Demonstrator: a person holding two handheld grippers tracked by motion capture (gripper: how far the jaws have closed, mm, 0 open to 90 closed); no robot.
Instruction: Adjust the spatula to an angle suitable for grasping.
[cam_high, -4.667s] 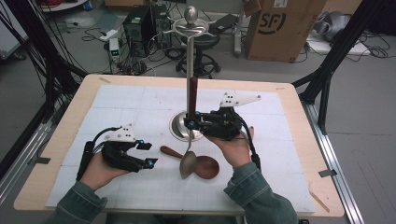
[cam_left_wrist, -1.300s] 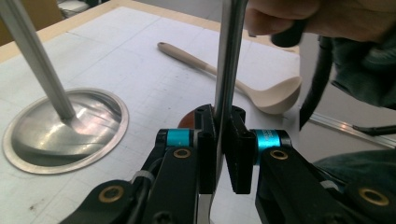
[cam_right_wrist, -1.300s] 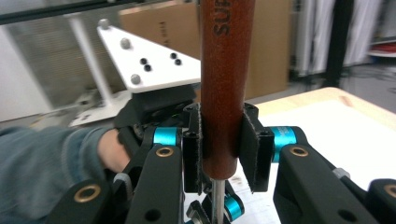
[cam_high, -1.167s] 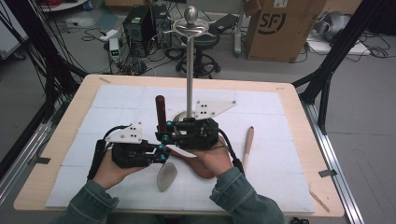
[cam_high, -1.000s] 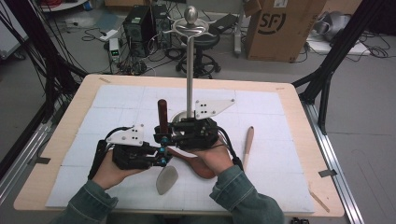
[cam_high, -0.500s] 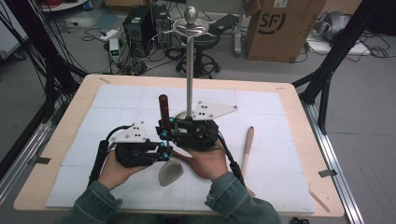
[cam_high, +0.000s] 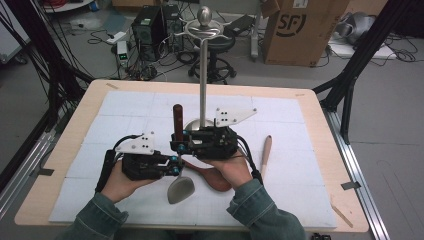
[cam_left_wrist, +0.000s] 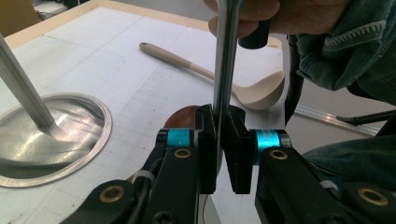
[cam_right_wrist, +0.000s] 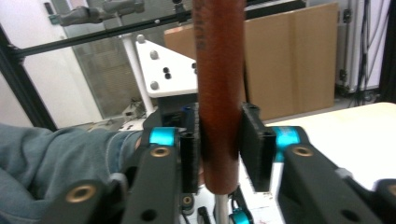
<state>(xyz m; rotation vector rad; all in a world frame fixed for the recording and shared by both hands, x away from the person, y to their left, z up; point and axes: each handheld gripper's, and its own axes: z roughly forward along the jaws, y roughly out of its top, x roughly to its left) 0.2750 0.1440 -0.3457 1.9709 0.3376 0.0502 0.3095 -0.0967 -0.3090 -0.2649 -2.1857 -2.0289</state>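
1. right then, the left gripper (cam_high: 172, 166) sat near the front of the table (cam_high: 60, 200), its jaws closed tight on the thin metal shaft of a ladle (cam_high: 179, 189); in the left gripper view the left gripper (cam_left_wrist: 223, 140) pinched that shaft between both pads.
2. the ladle's grey bowl lay low over the white mat (cam_high: 300, 190), just in front of the left gripper, and its dark reddish handle (cam_high: 177, 120) stood upright above the grippers.
3. the right gripper (cam_high: 180, 142) was just behind and beside the left one, its jaws clamped on the lower part of that reddish handle; in the right gripper view the right gripper (cam_right_wrist: 219, 144) had a pad pressed against each side of the handle (cam_right_wrist: 219, 93).
4. a brown wooden spoon (cam_high: 212, 177) lay on the mat under the right hand (cam_high: 232, 167), partly hidden by it.
5. a pale wooden ladle (cam_high: 265, 155) lay on the mat to the right of that hand, apart from it; the left gripper view showed the pale ladle (cam_left_wrist: 233, 86) lying flat with its bowl up.
6. a metal stand (cam_high: 202, 75) rose from its round base (cam_left_wrist: 51, 135) just behind the grippers, topped by a knob.
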